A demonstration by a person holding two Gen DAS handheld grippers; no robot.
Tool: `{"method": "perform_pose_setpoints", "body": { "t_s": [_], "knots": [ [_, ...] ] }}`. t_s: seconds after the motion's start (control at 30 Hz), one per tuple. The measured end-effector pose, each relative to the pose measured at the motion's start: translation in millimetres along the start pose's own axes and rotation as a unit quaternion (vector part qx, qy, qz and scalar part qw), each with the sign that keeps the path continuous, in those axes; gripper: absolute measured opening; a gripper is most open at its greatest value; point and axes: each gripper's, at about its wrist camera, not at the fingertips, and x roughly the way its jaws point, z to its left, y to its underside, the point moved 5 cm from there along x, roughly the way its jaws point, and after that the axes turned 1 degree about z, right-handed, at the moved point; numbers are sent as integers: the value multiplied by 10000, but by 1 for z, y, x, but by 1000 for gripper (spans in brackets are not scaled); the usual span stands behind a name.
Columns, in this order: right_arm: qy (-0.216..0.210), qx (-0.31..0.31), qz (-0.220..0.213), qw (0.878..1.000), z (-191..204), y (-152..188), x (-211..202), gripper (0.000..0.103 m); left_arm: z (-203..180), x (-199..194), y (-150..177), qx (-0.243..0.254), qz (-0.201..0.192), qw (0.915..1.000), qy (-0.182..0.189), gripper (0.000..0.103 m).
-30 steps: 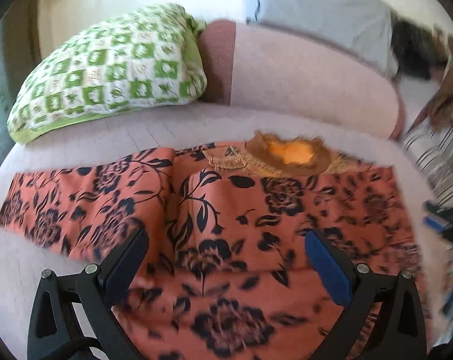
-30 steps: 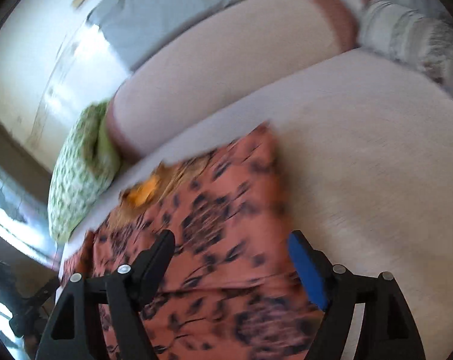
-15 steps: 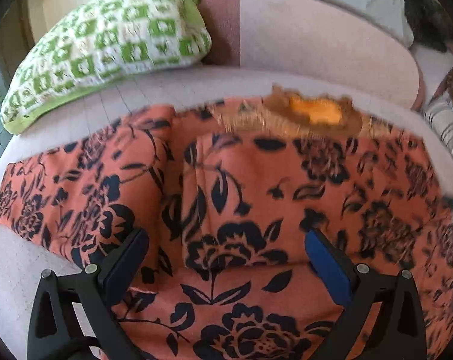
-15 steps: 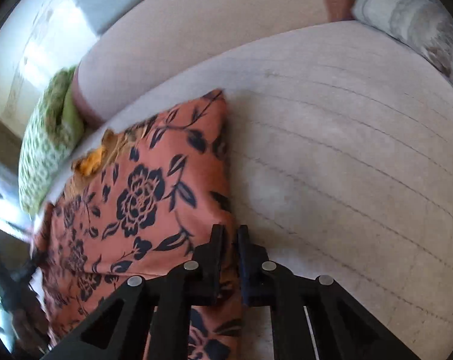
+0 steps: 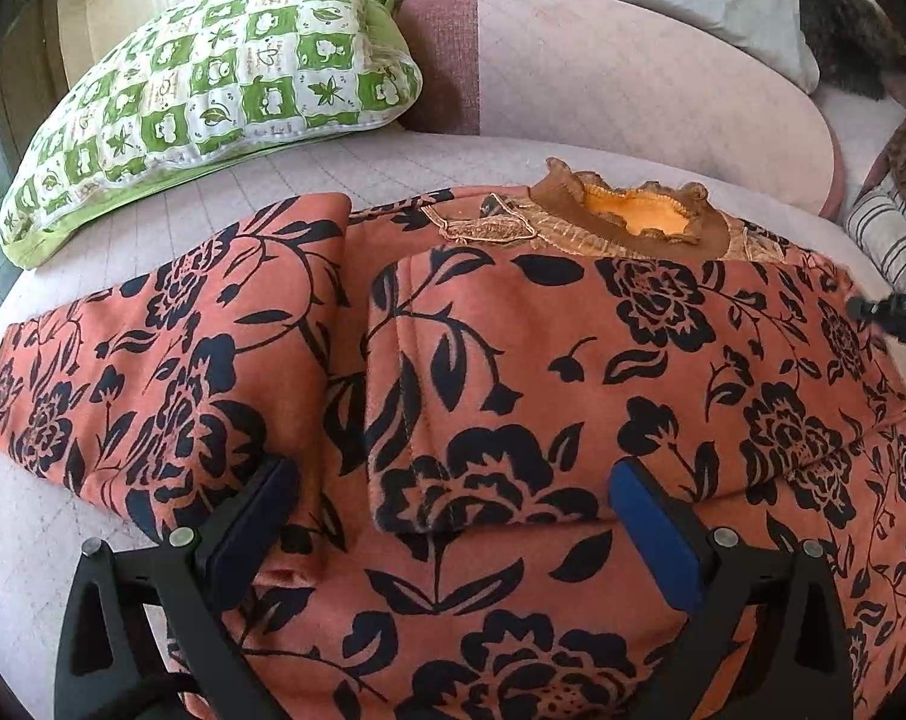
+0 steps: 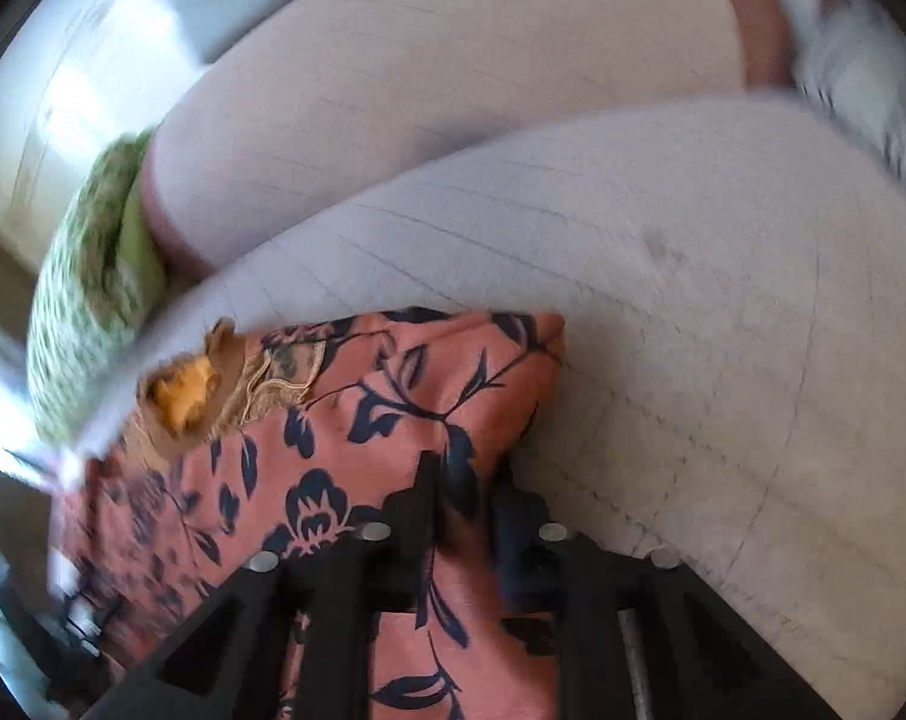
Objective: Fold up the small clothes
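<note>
- My left claw [image 5: 447,516] hangs low over the floral garment [image 5: 513,360], jaws spread wide, blue pads clear of the cloth, holding nothing.
- My right claw [image 6: 462,480] is angled down at the garment's right edge, jaws drawn nearly together with a fold of the orange fabric pinched between them.
- The floral garment lies spread on the sofa seat [image 6: 693,330], brown ruffled collar [image 5: 633,222] toward the backrest [image 5: 633,78]; one sleeve is folded over the chest, the other stretches left.
- A green checked pillow [image 5: 213,90] leans at the seat's back left, near the sleeve.
- The right wrist view is motion-blurred; the pad contact is hard to make out.
- The garment's lower hem is cut off in both views.
- A dark tip [image 5: 897,312] enters the left view's right edge, too small to identify.
</note>
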Motion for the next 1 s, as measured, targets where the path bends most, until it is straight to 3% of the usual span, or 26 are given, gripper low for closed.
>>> {"method": "perform_pose_setpoints", "body": {
  "t_s": [0.07, 0.13, 0.23, 0.3, 0.37, 0.4, 0.43, 0.47, 0.5, 0.53, 0.63, 0.67, 0.7, 0.77, 0.87, 1.0],
  "knots": [
    [-244, 415, -4, 9988, -14, -1, 0, 16, -1, 0, 0, 48, 1, 10000, -48, 103],
    [-10, 274, -158, 9995, -11, -1, -14, 26, -1, -1, 0, 47, -4, 10000, -31, 103],
    [-3, 452, -204, 9988, -9, 13, -42, 27, -1, -2, 0, 38, -3, 10000, -6, 103],
    [-402, 207, -144, 9989, 14, 31, -62, 27, -1, -1, 0, 47, -1, 10000, -21, 103],
    [-1113, 67, -1, 9938, 29, 50, -71, 27, -2, -1, 0, 48, 4, 10000, -25, 103],
    [-1146, 72, 171, 9932, 28, 59, -60, 28, -2, -1, 0, 41, -3, 10000, -10, 103],
    [-705, 330, 421, 9961, 9, 67, -44, 26, -1, -2, 0, 24, -20, 10000, 41, 103],
    [-804, 964, 482, 9909, -14, 73, -36, 6, 1, -6, -1, -14, -75, 9999, 154, 103],
    [-961, 1467, 351, 9839, -27, 75, -44, 5, 4, -13, -2, -61, -151, 9993, 326, 103],
    [-961, 1470, 207, 9842, -23, 75, -57, 12, 10, -26, -2, -150, -261, 9986, 430, 103],
    [-1053, 458, -260, 9930, 18, 81, -97, 24, 41, -70, -7, -574, -698, 9944, 544, 103],
    [-1045, 144, -278, 9940, 29, 87, -101, 45, 56, -83, -7, -804, -812, 9919, 559, 103],
    [-907, 42, -235, 9956, 32, 92, -100, 78, 81, -99, -4, -1176, -932, 9868, 615, 103],
    [-378, 114, -209, 9990, 24, 105, -95, 82, 124, -118, 3, -1768, -1067, 9761, 675, 103],
    [-771, -13, -418, 9961, 31, 132, -108, 82, 211, -124, 14, -2908, -1153, 9463, 811, 103],
    [-864, -232, -541, 9945, 46, 170, -112, 82, 323, -87, 38, -4727, -917, 8715, 929, 102]
  ]
}}
